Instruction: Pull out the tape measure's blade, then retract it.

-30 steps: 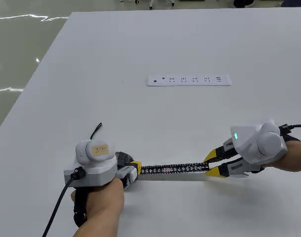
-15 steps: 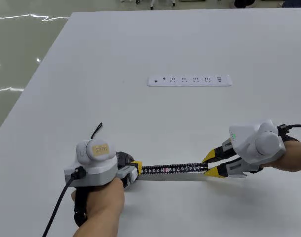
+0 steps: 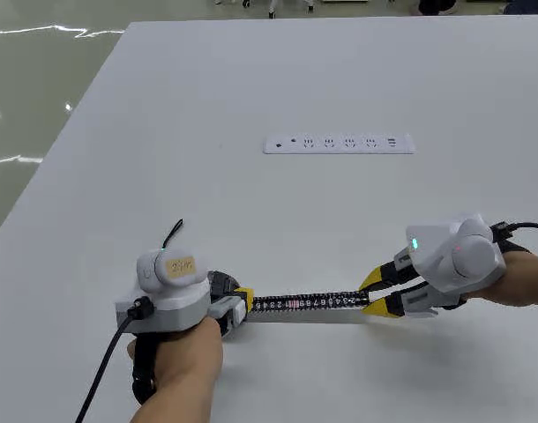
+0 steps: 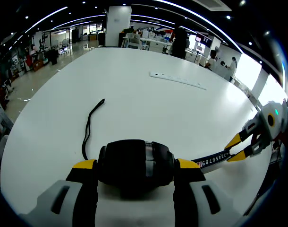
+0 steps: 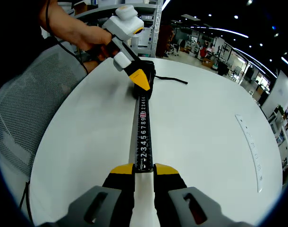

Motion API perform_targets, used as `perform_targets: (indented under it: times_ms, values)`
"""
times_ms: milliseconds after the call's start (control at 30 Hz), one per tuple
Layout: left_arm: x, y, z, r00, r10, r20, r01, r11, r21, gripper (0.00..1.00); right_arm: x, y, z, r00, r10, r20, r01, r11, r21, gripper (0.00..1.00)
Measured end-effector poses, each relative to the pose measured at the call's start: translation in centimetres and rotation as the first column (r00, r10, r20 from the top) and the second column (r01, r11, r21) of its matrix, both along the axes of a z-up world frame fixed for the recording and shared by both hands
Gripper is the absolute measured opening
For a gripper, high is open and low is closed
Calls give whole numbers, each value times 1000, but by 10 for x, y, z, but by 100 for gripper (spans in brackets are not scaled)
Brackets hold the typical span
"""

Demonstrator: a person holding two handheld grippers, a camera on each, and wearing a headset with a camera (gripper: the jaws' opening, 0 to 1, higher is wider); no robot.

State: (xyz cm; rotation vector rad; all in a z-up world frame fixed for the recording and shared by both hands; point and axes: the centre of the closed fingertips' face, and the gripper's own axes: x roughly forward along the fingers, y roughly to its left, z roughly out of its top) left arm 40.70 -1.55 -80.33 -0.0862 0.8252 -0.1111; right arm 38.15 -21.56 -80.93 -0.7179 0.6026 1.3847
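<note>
Holding the blade stretched taut between two grippers.

Clamping the tape measure [image 3: 221, 286] by its black case in the left gripper [image 3: 238, 304], down on the desk [image 3: 251, 88] at the near left, black strap [image 4: 89, 123] trailing off behind. Pinching the free end of the blade [image 3: 309, 302] in the right gripper [image 3: 373, 295], closed hard on it, out to the right. Running straight from case to tip, numbers up, low along the desk, dead in line with both grippers. Reckoning the pull-out as about done, with retraction not yet begun. Calling for the right gripper to ride straight back along that same line toward the case, feeding the tip home. Watching for a kink or a snap-back if released early. Leaving the power strip [image 3: 339, 143] alone, well apart on the far side.
</note>
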Motion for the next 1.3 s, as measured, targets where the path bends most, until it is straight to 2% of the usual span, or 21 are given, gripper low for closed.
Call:
perform_targets:
  times_ms: [1300]
  values:
    - [0,-1,-1,1000,-2,3,2,1000,-4,61,2,12,-3,1000,12,-6,-12,1000,-4,14]
